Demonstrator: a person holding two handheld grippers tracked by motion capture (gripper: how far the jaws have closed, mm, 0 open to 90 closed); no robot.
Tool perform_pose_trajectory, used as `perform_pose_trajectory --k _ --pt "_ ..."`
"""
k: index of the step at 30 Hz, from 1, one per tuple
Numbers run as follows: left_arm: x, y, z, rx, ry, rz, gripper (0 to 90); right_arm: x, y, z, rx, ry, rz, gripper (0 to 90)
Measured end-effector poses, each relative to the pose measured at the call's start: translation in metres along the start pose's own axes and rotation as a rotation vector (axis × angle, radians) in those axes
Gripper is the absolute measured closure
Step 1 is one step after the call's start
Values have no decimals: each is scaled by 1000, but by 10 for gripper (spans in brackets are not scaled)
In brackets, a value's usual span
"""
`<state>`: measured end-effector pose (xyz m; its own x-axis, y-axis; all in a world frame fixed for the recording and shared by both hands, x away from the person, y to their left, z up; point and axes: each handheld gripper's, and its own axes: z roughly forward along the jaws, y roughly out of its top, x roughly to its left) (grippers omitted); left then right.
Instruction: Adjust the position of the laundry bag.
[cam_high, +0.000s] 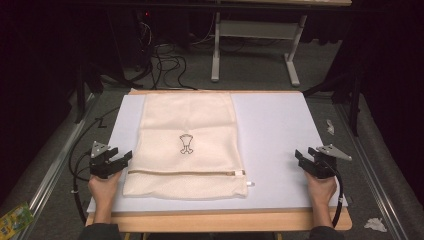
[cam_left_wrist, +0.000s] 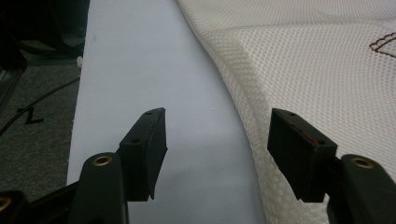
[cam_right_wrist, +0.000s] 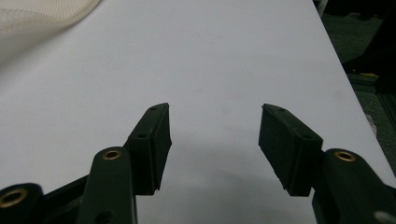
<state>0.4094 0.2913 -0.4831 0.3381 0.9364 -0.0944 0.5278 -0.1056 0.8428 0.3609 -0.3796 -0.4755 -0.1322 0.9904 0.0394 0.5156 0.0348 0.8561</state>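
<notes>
Cream mesh laundry bag (cam_high: 187, 145), rectangular with a zipper running across its near end and a small dark embroidered motif (cam_high: 186, 143) at its middle, lies flat on the pale lavender-white table mat (cam_high: 280, 130), left of centre. We see the left gripper (cam_high: 120, 161) at the bag's 9 o'clock, just beside its near left corner, black jaws spread apart and holding nothing. In the left gripper view the left gripper (cam_left_wrist: 217, 135) straddles the bag's long edge: one jaw sits over bare mat, the other over the mesh, though we cannot tell whether it touches the fabric. The right gripper (cam_high: 302, 160) rests at the bag's 3 o'clock, well apart from it, near the mat's right edge; its jaws too stand wide and empty, and in its own view the right gripper (cam_right_wrist: 215, 135) faces bare mat with a corner of the bag at 11 o'clock. Open mat stretches between the bag and that gripper. The bag's weave is a fine honeycomb with a stitched, slightly raised border. A light wooden tabletop (cam_high: 225, 221) shows along the mat's near edge, at 6 o'clock.
</notes>
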Motion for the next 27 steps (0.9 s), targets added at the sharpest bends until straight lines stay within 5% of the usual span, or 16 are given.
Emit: perform_pose_trajectory --k 27 --pt "1 -2 -4 -43 -9 -11 360 3 1 4 45 10 -38 441"
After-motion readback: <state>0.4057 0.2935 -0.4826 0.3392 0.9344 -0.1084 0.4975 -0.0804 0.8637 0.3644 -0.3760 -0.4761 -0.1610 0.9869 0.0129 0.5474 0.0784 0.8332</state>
